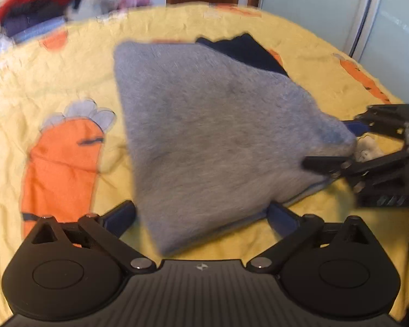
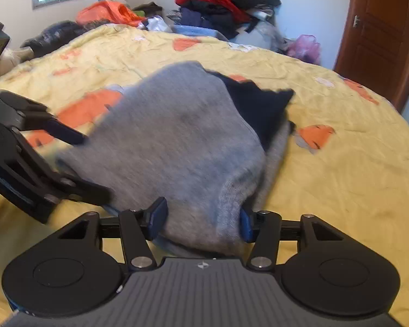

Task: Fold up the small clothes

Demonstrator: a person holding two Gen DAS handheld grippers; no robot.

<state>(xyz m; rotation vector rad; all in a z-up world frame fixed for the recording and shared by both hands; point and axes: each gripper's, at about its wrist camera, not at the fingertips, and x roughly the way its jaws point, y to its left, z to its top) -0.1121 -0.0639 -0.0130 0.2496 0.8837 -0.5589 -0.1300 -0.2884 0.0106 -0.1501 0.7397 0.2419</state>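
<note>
A grey knit garment (image 1: 210, 136) with a dark navy part (image 1: 248, 51) at its far end lies folded on the yellow bedspread (image 1: 68, 87). It also shows in the right wrist view (image 2: 177, 141), navy part (image 2: 261, 109) at the back. My left gripper (image 1: 201, 215) is open, its fingers either side of the garment's near corner. My right gripper (image 2: 201, 218) is open too, fingers either side of the garment's near edge. The right gripper (image 1: 338, 141) shows at the right in the left wrist view, jaws apart at the garment's corner. The left gripper (image 2: 90, 163) shows at the left in the right wrist view.
The bedspread has orange carrot prints (image 1: 62, 169). A pile of clothes (image 2: 226, 2) and orange items (image 2: 106, 13) lie at the bed's far side. A wooden door (image 2: 381, 35) stands at the right, a pink bag (image 2: 305, 46) beside it.
</note>
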